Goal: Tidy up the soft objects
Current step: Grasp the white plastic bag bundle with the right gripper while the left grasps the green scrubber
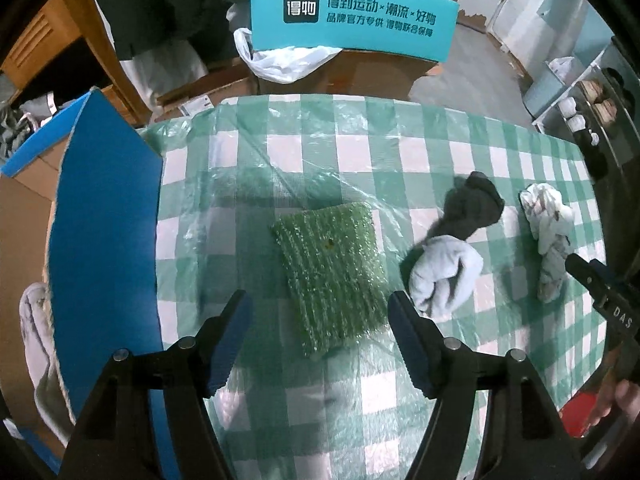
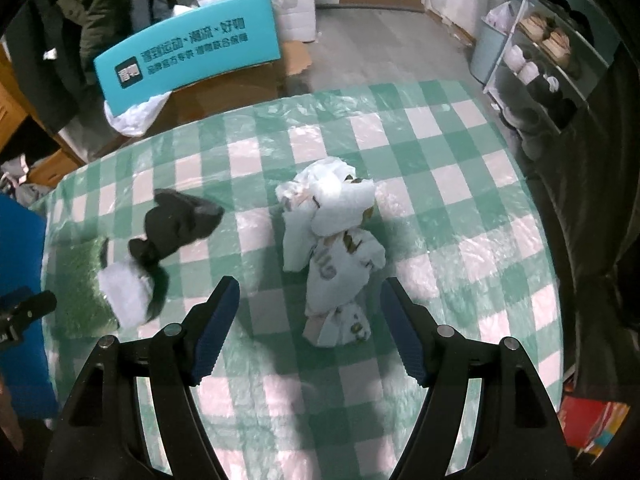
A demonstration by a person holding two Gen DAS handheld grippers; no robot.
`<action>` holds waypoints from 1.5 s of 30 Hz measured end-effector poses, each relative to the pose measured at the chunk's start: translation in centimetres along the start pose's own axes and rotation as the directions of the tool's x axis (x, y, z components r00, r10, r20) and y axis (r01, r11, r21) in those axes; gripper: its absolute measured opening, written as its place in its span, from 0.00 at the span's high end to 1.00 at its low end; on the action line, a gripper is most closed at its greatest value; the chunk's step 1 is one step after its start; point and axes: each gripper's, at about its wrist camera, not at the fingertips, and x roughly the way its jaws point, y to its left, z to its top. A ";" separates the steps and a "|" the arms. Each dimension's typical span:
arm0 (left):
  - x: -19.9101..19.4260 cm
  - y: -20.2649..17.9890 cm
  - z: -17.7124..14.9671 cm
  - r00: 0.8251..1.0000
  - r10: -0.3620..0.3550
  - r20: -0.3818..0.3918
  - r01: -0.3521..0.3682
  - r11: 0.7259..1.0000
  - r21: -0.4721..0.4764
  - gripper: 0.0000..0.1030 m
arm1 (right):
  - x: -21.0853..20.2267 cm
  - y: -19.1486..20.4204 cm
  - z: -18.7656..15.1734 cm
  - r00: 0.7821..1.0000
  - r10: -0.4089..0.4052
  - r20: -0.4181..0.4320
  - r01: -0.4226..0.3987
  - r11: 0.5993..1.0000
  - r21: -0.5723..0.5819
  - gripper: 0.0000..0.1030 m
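So the bench (image 1: 400,148) is covered in a green-and-white checked cloth under clear plastic, and the soft stuff sits mid-surface. The left tool (image 1: 318,312) hangs with its jaws spread wide, gripping nothing — the near end of the green knit pad (image 1: 332,268) lies between its tips. Just right of the pad is the pale blue rolled cloth (image 1: 444,276), touching the dark grey cloth (image 1: 472,208) behind it.

The right tool (image 2: 310,300) is released too, jaws apart, lined up on the white printed cloth (image 2: 332,248), whose near end sits between the tips. That bundle lies apart from the grey one, with bare checks between them.

Edges: a blue cardboard box (image 1: 108,240) stands hard against the bench's left side, close to the pad. The far half of the bench is open, and right of the white bundle there's free cloth out to the rim. Beyond the far edge there's a teal box (image 1: 352,16).
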 end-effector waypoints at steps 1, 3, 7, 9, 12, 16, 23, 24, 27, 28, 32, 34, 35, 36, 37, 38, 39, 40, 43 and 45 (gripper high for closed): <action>0.2 0.0 0.1 1.000 -0.004 -0.004 0.004 1.000 -0.002 0.31 | 0.3 0.0 0.2 1.000 -0.004 -0.005 0.004 1.000 0.000 0.30; 0.7 0.1 0.4 1.000 -0.013 -0.018 0.013 1.000 -0.016 0.31 | 1.2 -0.1 0.9 1.000 -0.015 -0.015 0.015 1.000 -0.005 0.30; 1.6 0.2 0.5 0.999 -0.009 -0.036 0.008 1.000 -0.026 0.31 | 2.9 -0.1 1.8 0.998 -0.048 -0.028 0.047 0.999 -0.008 0.30; 2.1 0.2 0.7 0.999 -0.011 -0.050 0.009 0.999 -0.033 0.31 | 3.6 -0.3 2.0 0.997 -0.061 -0.038 0.061 0.998 0.005 0.29; 2.6 0.5 0.9 0.998 -0.015 -0.063 0.012 0.999 -0.050 0.31 | 4.5 -0.1 2.1 0.996 -0.072 -0.051 0.072 0.997 0.006 0.30; 3.2 0.7 1.0 0.996 -0.039 -0.075 0.033 0.996 -0.078 0.31 | 5.6 -0.4 1.8 0.992 -0.101 -0.076 0.101 0.995 0.000 0.30; 4.1 0.1 0.8 0.993 -0.072 -0.096 0.063 0.993 -0.099 0.31 | 6.4 -0.5 0.7 0.991 -0.082 -0.105 0.082 0.997 -0.004 0.47; 4.1 -0.1 0.8 0.993 -0.072 -0.097 0.063 0.993 -0.097 0.30 | 6.3 -0.4 0.5 0.991 -0.086 -0.103 0.086 0.996 -0.005 0.51; 4.2 -0.7 0.8 0.994 -0.055 -0.093 0.048 0.995 -0.084 0.30 | 5.9 -0.2 0.1 0.993 -0.049 -0.104 0.050 0.999 0.009 0.56; 4.3 -0.8 0.8 0.995 -0.049 -0.090 0.042 0.996 -0.078 0.30 | 5.8 -0.2 0.0 0.994 -0.042 -0.103 0.043 0.999 0.010 0.56; 4.8 -1.5 0.7 0.995 -0.035 -0.098 0.029 0.998 -0.063 0.30 | 4.9 0.5 -0.6 0.996 -0.030 -0.088 0.031 0.999 0.010 0.58; 5.1 -1.5 0.6 0.994 -0.030 -0.102 0.024 0.998 -0.061 0.30 | 4.4 0.9 -0.8 0.996 -0.016 -0.084 0.017 1.000 0.012 0.58; 5.2 -1.6 0.6 0.994 -0.031 -0.102 0.024 0.998 -0.061 0.30 | 4.1 1.1 -0.9 0.997 -0.008 -0.080 0.009 1.000 0.011 0.58; 5.2 -1.7 0.5 0.995 -0.028 -0.091 0.023 0.998 -0.057 0.30 | 3.7 1.3 -1.0 0.997 -0.002 -0.076 0.003 1.000 0.010 0.58; 5.1 -1.7 0.4 0.996 -0.032 -0.085 0.028 0.998 -0.053 0.30 | 3.3 1.5 -1.1 0.997 0.006 -0.073 -0.005 1.000 0.009 0.58; 5.1 -1.8 0.4 0.996 -0.035 -0.084 0.031 0.998 -0.052 0.30 | 3.0 1.8 -1.2 0.997 0.013 -0.071 -0.013 1.000 0.008 0.58; 5.1 -1.8 0.3 0.996 -0.037 -0.076 0.033 0.998 -0.051 0.30 | 2.4 2.1 -1.3 0.998 0.023 -0.066 -0.022 1.000 0.008 0.58; 5.1 -1.8 0.2 0.997 -0.040 -0.070 0.036 0.998 -0.050 0.30 | 2.0 2.2 -1.4 0.998 0.029 -0.063 -0.029 1.000 0.009 0.58; 5.0 -1.9 0.0 0.999 -0.019 -0.050 0.018 0.999 -0.031 0.42 | 0.7 2.7 -1.7 0.997 0.051 -0.056 -0.050 0.999 0.012 0.58; 5.0 -2.1 -0.1 0.999 0.009 -0.043 -0.009 1.000 -0.006 0.50 | -0.1 3.0 -1.9 0.997 0.059 -0.050 -0.059 0.998 0.010 0.58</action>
